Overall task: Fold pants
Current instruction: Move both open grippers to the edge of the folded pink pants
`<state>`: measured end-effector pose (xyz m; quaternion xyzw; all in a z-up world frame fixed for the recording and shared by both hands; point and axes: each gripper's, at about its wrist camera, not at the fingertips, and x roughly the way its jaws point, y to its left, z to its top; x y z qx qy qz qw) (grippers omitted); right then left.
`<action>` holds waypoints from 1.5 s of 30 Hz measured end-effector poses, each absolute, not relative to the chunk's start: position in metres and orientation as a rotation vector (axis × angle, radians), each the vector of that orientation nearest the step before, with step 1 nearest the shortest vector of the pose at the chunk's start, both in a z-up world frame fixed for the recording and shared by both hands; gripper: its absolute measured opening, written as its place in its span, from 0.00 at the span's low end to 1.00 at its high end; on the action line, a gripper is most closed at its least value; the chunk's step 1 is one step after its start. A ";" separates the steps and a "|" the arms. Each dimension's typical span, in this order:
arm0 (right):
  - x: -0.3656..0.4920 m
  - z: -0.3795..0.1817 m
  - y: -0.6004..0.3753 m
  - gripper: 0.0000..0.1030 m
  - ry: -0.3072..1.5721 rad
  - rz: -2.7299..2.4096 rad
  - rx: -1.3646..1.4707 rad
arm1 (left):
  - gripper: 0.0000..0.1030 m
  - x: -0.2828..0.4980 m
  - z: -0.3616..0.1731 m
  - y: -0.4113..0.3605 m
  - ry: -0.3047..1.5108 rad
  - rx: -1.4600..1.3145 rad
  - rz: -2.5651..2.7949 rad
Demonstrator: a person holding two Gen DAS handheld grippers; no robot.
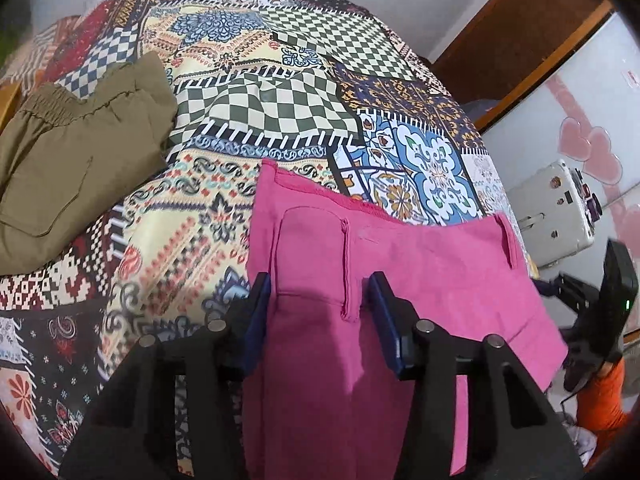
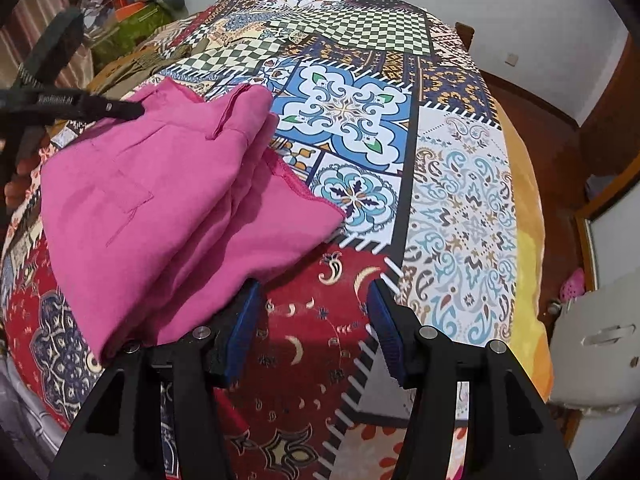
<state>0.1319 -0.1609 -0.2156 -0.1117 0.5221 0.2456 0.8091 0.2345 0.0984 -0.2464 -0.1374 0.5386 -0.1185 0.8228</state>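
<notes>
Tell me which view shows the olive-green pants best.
The left wrist view. There the olive-green pants lie folded on the patterned bedspread, with the elastic waistband and a pocket plain to see, apart from the pink pants. The right wrist view shows only a sliver of olive cloth beyond the pink pants, mostly hidden.

A bed fills most of the room, covered by a patchwork-print bedspread with checkerboard, paisley and blue tile panels. A yellow-orange sheet shows below the spread's right-hand edge. The walls are plain white, with a small wall switch low down. Dark brown wooden trim frames a pale panel with pink heart decals. The floor is reddish-brown. A stack of cushions sits at the far left corner. Lighting is even and soft.
</notes>
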 end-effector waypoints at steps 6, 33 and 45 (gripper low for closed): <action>0.149 -0.218 -0.149 0.50 1.110 0.535 -0.235 | 0.44 0.209 -0.239 0.108 1.116 -0.294 -0.174; 0.174 -0.164 -0.112 0.50 0.930 0.626 -0.177 | 0.45 0.162 -0.207 0.149 1.057 -0.324 -0.055; 0.181 -0.189 -0.052 0.37 0.999 0.795 -0.163 | 0.38 0.168 -0.217 0.139 1.048 -0.279 -0.049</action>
